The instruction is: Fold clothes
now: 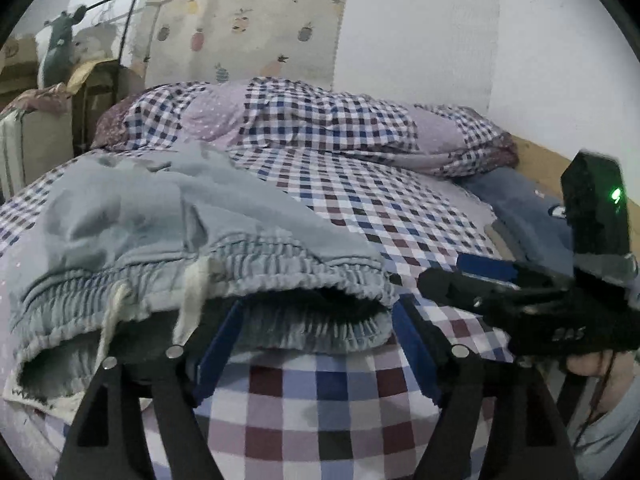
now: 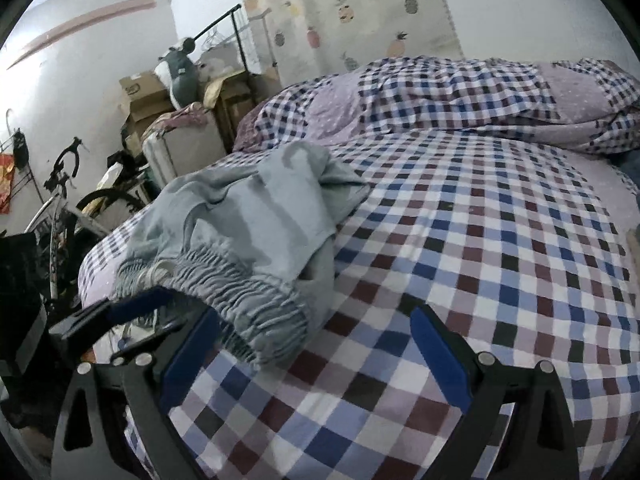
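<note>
No legible writing anywhere. One pair of pale grey-blue trousers point(image 1: 160, 224), crumpled, with gathered elastic waistband and white drawstring, lay on the checked bed point(image 2: 480, 240). Left hand-held gripper point(image 1: 316, 344) spread wide at waistband; right hand-held gripper point(image 2: 316, 344) likewise spread, grasping nothing.

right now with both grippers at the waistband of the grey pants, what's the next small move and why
Probably close the left gripper on the elastic waistband. Its jaws stand open with the gathered edge lying between them, and the grey pants lie crumpled on the checked bedsheet. The right gripper is open too, beside the waistband's end.
</note>
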### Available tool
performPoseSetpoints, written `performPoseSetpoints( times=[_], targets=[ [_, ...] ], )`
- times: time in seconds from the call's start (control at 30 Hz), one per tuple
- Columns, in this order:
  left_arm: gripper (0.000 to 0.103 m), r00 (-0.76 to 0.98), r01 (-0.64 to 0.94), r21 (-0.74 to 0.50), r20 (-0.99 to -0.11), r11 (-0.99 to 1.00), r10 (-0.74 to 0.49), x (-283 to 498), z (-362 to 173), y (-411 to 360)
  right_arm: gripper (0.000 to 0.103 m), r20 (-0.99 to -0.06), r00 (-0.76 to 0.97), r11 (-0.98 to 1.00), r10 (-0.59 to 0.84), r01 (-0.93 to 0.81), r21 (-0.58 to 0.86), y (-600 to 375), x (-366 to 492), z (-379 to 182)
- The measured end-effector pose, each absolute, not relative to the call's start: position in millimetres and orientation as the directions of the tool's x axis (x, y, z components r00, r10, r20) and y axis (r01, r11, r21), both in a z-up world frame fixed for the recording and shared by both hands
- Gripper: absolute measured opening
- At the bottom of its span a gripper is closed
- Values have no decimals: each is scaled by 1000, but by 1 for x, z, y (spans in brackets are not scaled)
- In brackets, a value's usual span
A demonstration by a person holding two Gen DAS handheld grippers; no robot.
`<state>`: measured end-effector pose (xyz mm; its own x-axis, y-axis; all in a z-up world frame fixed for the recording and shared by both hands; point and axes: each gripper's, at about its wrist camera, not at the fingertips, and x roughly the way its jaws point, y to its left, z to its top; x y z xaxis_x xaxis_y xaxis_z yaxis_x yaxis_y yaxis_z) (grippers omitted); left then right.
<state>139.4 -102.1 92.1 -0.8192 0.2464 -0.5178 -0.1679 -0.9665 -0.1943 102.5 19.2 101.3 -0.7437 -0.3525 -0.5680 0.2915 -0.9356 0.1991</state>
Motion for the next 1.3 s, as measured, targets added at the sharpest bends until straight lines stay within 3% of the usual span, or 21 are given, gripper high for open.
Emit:
performPoseSetpoints(
  times=[0.23, 0.37, 0.6, 0.73, 0.9, 1.07, 1.3],
  targets=[
    [82, -857, -74, -186, -490, -980, 158, 152, 98, -132, 97, -608, -715, -937, -345, 304, 174, 6, 96, 89],
    [82, -875, -6, -197, -474, -980, 100, 157, 100, -155, 87, -655, -683, -938, -324, 322, 129, -14, 91, 78],
    [82, -890, 93, -232, -455, -968, 23, 160, 102, -189, 80, -673, -678, -945, -296, 308, 105, -24, 81, 67],
    [82, -890, 132, -240, -456, -962, -9, 160, 102, -208, 64, -684, -680, -956, -265, 278, 94, -25, 75, 59],
    [82, -876, 190, -267, -480, -945, -41, 162, 96, -236, 60, -680, -688, -961, -254, 259, 96, -23, 69, 61],
    [82, -868, 153, -270, -497, -951, 2, 162, 91, -239, 55, -675, -696, -964, -245, 250, 92, -27, 65, 62],
    [82, -827, -25, -151, -552, -988, 105, 156, 76, -199, 52, -677, -698, -967, -233, 239, 87, -35, 62, 60]
  ],
)
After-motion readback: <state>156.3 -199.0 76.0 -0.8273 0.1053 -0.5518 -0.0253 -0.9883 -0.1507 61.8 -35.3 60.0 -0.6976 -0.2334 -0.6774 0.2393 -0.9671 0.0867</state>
